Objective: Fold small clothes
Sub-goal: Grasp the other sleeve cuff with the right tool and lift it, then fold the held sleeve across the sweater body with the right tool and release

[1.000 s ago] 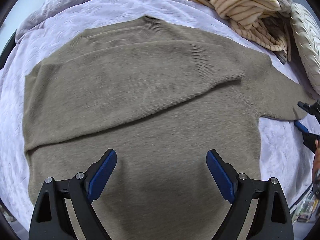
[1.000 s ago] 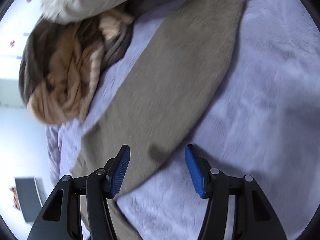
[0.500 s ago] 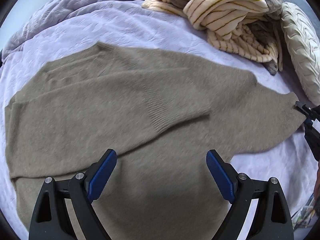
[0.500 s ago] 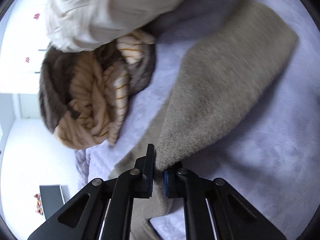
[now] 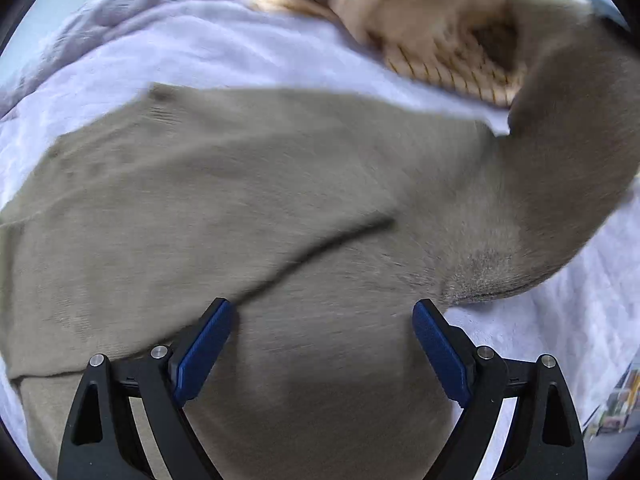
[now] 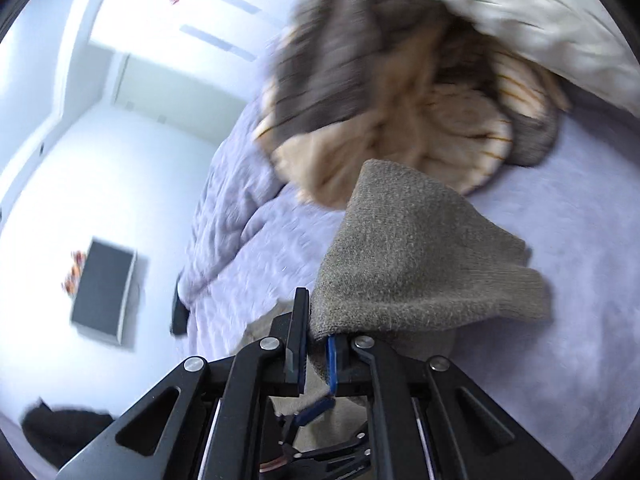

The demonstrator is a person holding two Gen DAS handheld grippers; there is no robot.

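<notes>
Fold was roughly half done: one sleeve (image 5: 224,216) already lay folded across the sweater (image 5: 320,380) body, the other sleeve (image 6: 416,256) was lifted clear of the sweater and in my grip, not yet laid over. Body folds were all left to do. Right gripper (image 6: 318,350) had its fingers clamped tight on that sleeve near the cuff, knit bunched between the pads. Left gripper (image 5: 320,352) hung just above the sweater's lower body, fingers wide apart, holding nothing. Sweater was a taupe fuzzy knit, spread mostly flat on the lilac bedspread (image 5: 200,48), ribbed collar at its far edge. Beyond the sweater sat the pile of striped clothes (image 6: 400,128), untouched
</notes>
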